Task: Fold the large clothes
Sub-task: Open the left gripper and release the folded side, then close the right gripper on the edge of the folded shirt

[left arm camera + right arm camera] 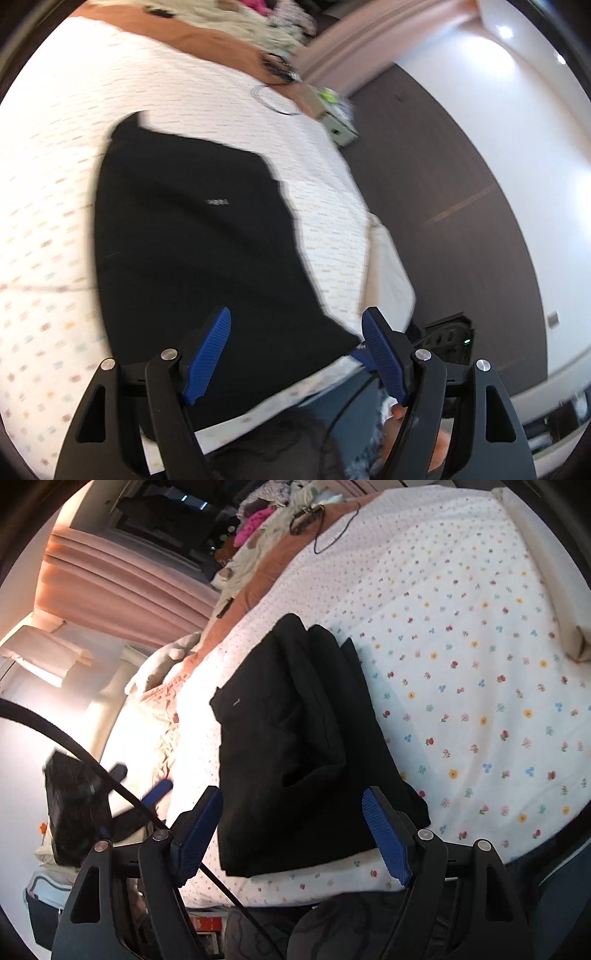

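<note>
A black garment (192, 221) lies folded into a long stack on the flower-print bed sheet (55, 184). My left gripper (297, 314) hovers over its near end, open, with nothing between the blue pads. In the right wrist view the same black garment (295, 738) shows layered folds, and its near edge lies close to the edge of the bed sheet (461, 664). My right gripper (292, 794) is open above that near edge, its pads clear of the cloth. The left gripper's blue finger (160, 788) shows at the left side of the bed.
A pile of mixed clothes (266, 520) and an orange blanket (258, 579) cover the far end of the bed, with a thin cable (332, 531) beside them. Pink curtains (122, 587) hang beyond. Dark floor (443, 184) and a small box (332, 118) flank the bed.
</note>
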### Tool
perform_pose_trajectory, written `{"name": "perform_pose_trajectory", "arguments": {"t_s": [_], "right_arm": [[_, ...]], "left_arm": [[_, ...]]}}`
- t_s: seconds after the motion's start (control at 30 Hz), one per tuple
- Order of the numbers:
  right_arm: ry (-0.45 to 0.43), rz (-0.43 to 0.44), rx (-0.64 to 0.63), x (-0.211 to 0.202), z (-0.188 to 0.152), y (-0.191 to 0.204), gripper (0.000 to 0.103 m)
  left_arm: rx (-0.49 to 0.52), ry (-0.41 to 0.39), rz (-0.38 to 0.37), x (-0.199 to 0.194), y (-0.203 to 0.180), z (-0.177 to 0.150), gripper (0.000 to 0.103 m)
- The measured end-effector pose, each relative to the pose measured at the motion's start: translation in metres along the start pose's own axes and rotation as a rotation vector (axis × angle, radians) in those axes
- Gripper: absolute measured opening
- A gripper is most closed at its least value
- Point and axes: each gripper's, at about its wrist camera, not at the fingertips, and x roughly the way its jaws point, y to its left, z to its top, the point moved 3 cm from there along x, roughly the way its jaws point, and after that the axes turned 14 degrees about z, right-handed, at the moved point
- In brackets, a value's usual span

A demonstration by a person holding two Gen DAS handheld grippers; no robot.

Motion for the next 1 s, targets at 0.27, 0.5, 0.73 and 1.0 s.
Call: {"name": "perform_pose_trajectory", "arguments": {"t_s": [0.27, 0.5, 0.73, 1.0], "right_arm": [[0.003, -0.035, 0.008, 0.015, 0.029, -0.009, 0.063], [-0.016, -0.012, -0.031, 0.010, 0.030, -0.005, 0.001], [-0.053, -0.038, -0.024, -0.018, 0.027, -0.024, 0.000], [-0.023, 0.031, -0.016, -0.028, 0.029, -0.017, 0.000]], "left_arm": [[-0.157, 0.008, 0.094, -0.004, 0.074, -0.030, 0.074], [-0.210, 0.074, 0.134, 0.030, 0.097, -0.051, 0.074], [-0.146, 0.095, 0.166, 0.052, 0.079, -0.060, 0.074], [-0.160, 0.087, 0.157, 0.055, 0.085, -0.060, 0.074]]}}
